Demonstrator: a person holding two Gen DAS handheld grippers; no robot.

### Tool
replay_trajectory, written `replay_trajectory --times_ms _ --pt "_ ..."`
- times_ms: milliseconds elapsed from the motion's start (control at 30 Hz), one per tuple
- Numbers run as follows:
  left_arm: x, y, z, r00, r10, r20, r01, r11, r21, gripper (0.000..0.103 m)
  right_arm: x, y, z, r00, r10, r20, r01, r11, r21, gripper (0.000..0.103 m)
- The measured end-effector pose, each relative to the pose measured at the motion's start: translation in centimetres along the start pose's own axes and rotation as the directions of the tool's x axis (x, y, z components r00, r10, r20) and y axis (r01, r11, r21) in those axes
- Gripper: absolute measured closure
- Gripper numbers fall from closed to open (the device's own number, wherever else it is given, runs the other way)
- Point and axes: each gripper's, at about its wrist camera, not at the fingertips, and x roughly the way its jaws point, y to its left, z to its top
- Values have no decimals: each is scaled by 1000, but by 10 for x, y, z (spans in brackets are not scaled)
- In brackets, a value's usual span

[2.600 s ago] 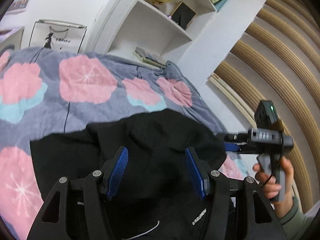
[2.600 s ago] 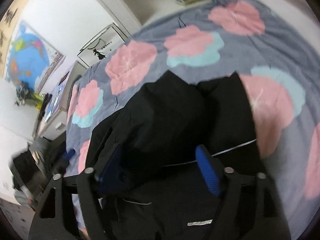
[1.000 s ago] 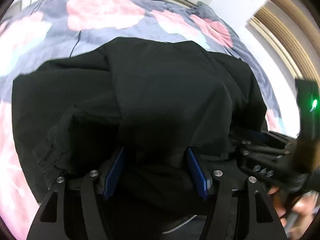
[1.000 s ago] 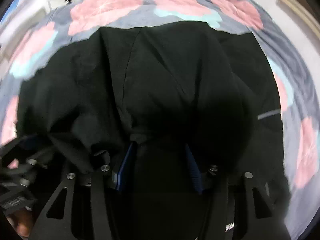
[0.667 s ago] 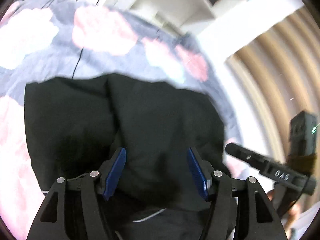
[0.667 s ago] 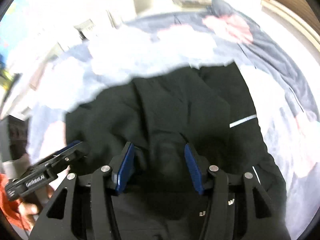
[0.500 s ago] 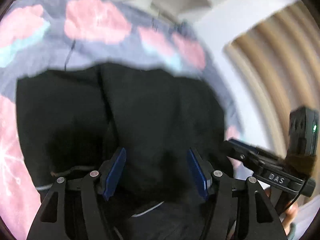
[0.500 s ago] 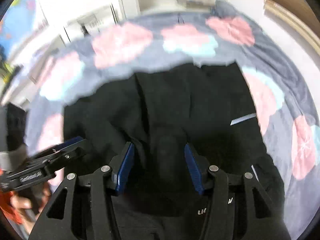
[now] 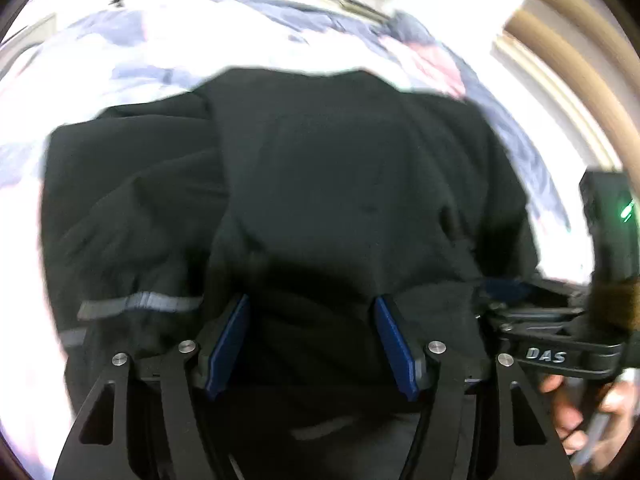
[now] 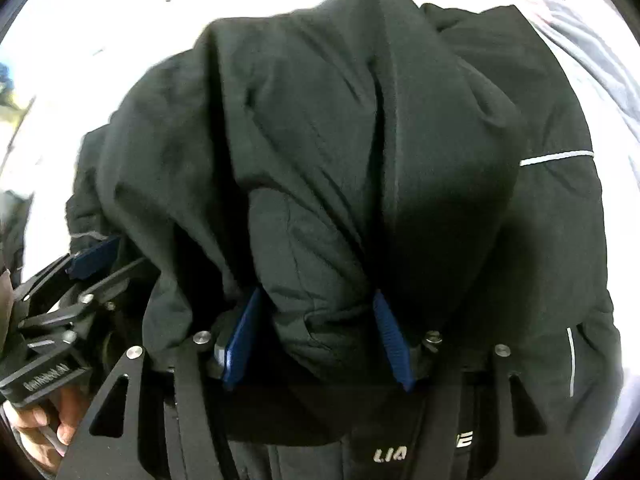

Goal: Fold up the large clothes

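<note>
I hold a bunched fold of the black jacket (image 9: pixel 360 184) in each of my two grippers, and the rest of it lies in a heap on the bed, over the floral bedspread (image 9: pixel 132 52). My left gripper (image 9: pixel 312 340) has its blue fingers (image 9: pixel 228 340) set about half apart, with dark fabric filling the gap and pressing against both pads. My right gripper (image 10: pixel 316 340) has just let its fingers (image 10: pixel 390 340) spread a little wider, yet a thick roll of jacket cloth sits gathered between them, touching both pads. A thin reflective stripe (image 10: pixel 556 158) runs across the jacket to the right of that roll. In the left wrist view my right hand (image 9: pixel 580 412) grips its handle at the lower right edge.
</note>
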Motion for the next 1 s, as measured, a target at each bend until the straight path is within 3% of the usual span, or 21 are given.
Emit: replay_trajectory --times_ms 167,267,400,500,633,800,933,1000 --pt "-62 -5 -39 998 -31 47 34 996 -80 37 -57 -24 -29 994 99 48 -98 994 -40 42" --pt "-93 -3 -66 998 26 58 -21 995 -93 37 -94 -47 -43 993 58 105 -51 996 -68 35" --pt "-121 17 -90 996 88 10 -85 986 -142 37 -122 -96 -64 993 -23 118 29 998 -49 33" --pt "-121 32 -102 989 129 -78 -143 964 -225 37 -130 -138 -74 995 -70 73 69 998 14 33" --pt "-122 61 -123 981 103 -165 -159 914 -372 37 -120 -182 -89 993 -113 11 112 990 87 33" --pt "-109 71 -136 957 148 -250 -239 890 -388 37 -108 -226 -113 993 -96 -65 106 980 166 33" --pt "-86 82 -152 928 54 -367 -225 869 -442 38 -92 -233 -125 982 -132 -136 153 975 159 33" --pt "-86 78 -156 929 36 -369 -204 880 -429 38 -89 -235 -133 980 -120 -160 143 979 144 33"
